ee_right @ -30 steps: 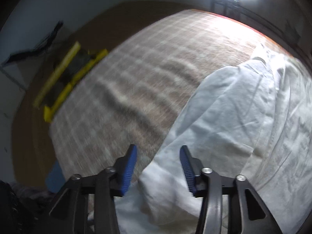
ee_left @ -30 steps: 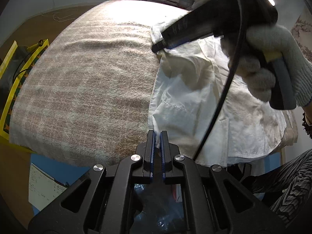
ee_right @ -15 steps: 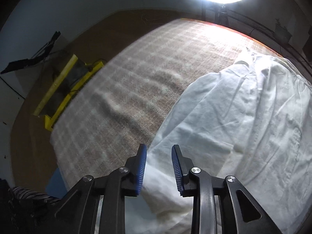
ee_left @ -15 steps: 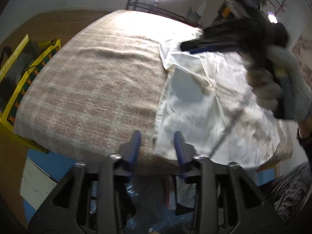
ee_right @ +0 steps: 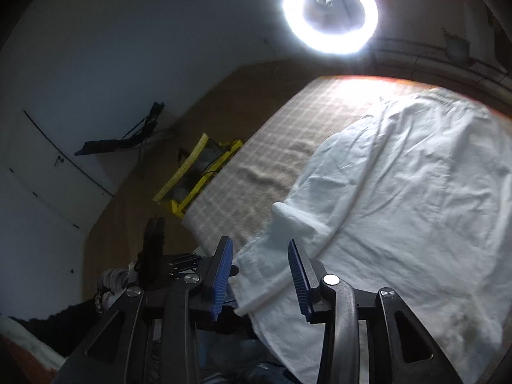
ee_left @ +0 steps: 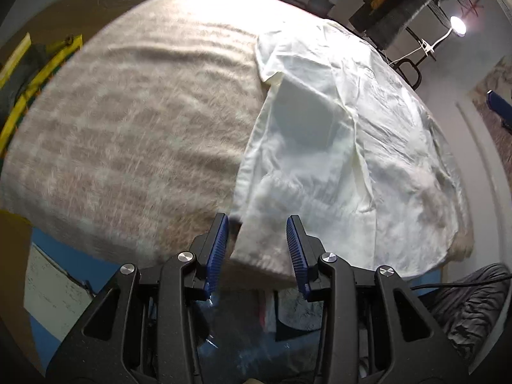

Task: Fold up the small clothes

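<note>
Both claws had spread wide since half a second earlier and gripped nothing. Ahead of the left claw [ee_left: 257, 249] and right claw [ee_right: 260, 273], the soft, light, crumpled white cotton shirt [ee_left: 345, 147] offered its near hem for pinching.

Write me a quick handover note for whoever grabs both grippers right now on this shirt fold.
Left gripper: open, empty, at the near left corner of the white cotton shirt.
Right gripper: open, empty, over the shirt's near edge, by the rolled sleeve cuff.
Shirt lies spread on the beige checked blanket, on its right side.
Done: left sleeve is folded in over the body.
Left: probably the right side fold, then the bottom-up fold; regrasp the near hem first.
</note>
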The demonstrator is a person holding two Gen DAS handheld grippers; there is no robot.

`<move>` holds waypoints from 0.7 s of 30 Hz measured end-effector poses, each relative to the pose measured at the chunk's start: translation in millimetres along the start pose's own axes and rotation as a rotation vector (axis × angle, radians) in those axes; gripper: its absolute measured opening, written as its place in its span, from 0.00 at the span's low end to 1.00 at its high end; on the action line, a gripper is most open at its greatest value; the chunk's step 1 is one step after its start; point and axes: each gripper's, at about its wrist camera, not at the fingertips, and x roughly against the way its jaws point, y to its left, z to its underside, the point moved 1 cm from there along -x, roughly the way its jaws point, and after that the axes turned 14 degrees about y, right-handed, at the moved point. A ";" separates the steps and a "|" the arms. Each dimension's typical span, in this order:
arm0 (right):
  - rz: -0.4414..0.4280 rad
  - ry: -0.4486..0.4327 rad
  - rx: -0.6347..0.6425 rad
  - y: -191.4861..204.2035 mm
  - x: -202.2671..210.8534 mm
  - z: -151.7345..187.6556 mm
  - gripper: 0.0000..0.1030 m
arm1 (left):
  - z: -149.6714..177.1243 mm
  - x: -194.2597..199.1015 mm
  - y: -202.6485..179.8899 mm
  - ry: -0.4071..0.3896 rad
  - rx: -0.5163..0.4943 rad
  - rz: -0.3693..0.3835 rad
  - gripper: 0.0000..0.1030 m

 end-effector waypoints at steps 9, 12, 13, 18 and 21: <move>0.036 0.004 -0.043 -25.5 -20.2 -2.6 0.38 | -9.1 -7.7 -8.7 -0.019 0.035 0.053 0.03; 0.083 0.004 -0.007 -18.7 -30.9 -13.9 0.38 | -5.8 4.7 -15.2 -0.070 0.035 0.082 0.03; 0.075 0.003 -0.010 -17.8 -33.9 -17.9 0.38 | -2.3 11.4 -19.3 -0.099 0.025 0.082 0.03; 0.055 0.027 -0.052 -19.3 -62.0 -46.5 0.39 | 8.7 28.0 -41.3 -0.182 -0.039 0.052 0.03; 0.043 0.068 -0.095 -21.6 -91.5 -64.3 0.39 | 9.0 29.2 -57.0 -0.197 -0.088 0.029 0.03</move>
